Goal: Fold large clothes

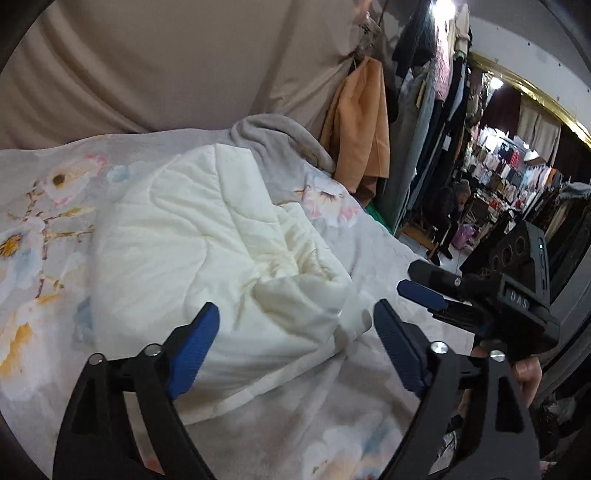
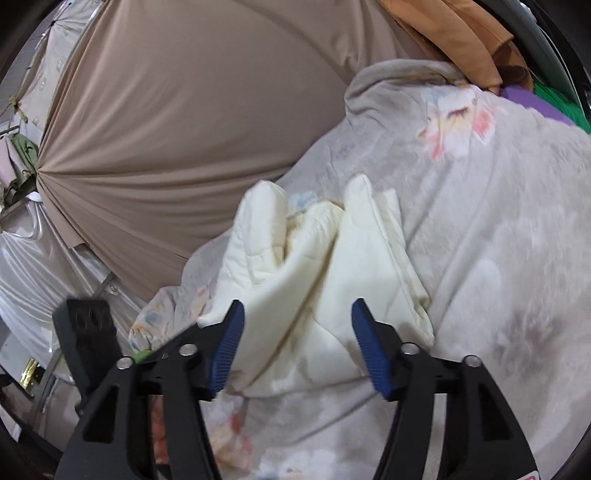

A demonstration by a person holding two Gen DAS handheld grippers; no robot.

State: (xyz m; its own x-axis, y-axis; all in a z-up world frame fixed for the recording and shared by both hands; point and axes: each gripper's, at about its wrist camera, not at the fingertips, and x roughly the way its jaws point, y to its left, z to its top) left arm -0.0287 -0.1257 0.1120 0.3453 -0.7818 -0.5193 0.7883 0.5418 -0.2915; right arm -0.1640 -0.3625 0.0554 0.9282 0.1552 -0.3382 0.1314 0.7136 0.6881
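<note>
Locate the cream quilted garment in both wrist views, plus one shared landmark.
Left wrist: cream quilted garment fills the centre, bunched on the floral blanket, ahead of the open left gripper.
Right wrist: cream quilted garment sits centre, running up from between the open right gripper fingers.
Shared landmark: orange cloth behind the blanket.

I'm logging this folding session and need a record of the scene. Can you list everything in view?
quilted garment: one, cream white, bundled on the blanket
floral blanket: one, grey with pale flowers, under the garment
curtain: one, beige, behind the blanket
orange cloth: one, hanging beside the curtain
hanging clothes: many, mixed colours, far right
seated person: one, dark clothes, background
left gripper: black, blue pads, open
right gripper: black, blue pads, open
</note>
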